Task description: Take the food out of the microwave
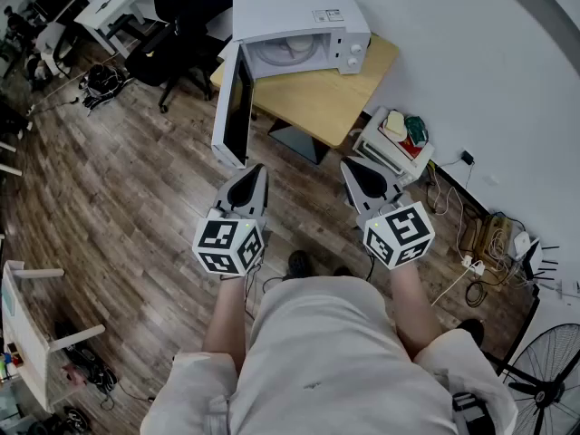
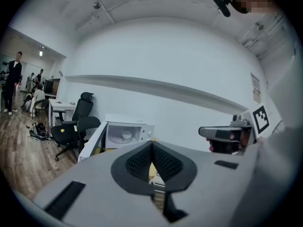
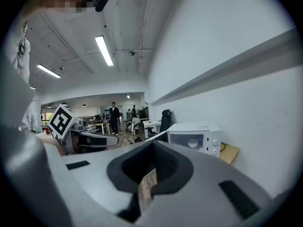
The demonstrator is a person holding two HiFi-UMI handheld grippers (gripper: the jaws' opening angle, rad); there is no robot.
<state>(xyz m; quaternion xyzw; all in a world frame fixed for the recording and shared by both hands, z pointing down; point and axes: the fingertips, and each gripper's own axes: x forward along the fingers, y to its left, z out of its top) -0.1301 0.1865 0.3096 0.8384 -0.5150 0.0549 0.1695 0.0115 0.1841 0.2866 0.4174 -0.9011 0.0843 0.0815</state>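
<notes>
Wood-floor office: microwave (image 1: 304,21) on desk (image 1: 331,98), door (image 1: 237,107) open, bowl of food (image 1: 292,51) inside. 2 grippers, left (image 1: 256,175) and right (image 1: 355,172), jaws closed and empty, well apart from it. Approach step; next likely: step closer, open jaws.

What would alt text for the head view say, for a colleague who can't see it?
A white microwave stands on a wooden table with its door swung open and a white bowl inside. The person holds the left gripper and right gripper short of it, both shut and empty, over a wood floor.
</notes>
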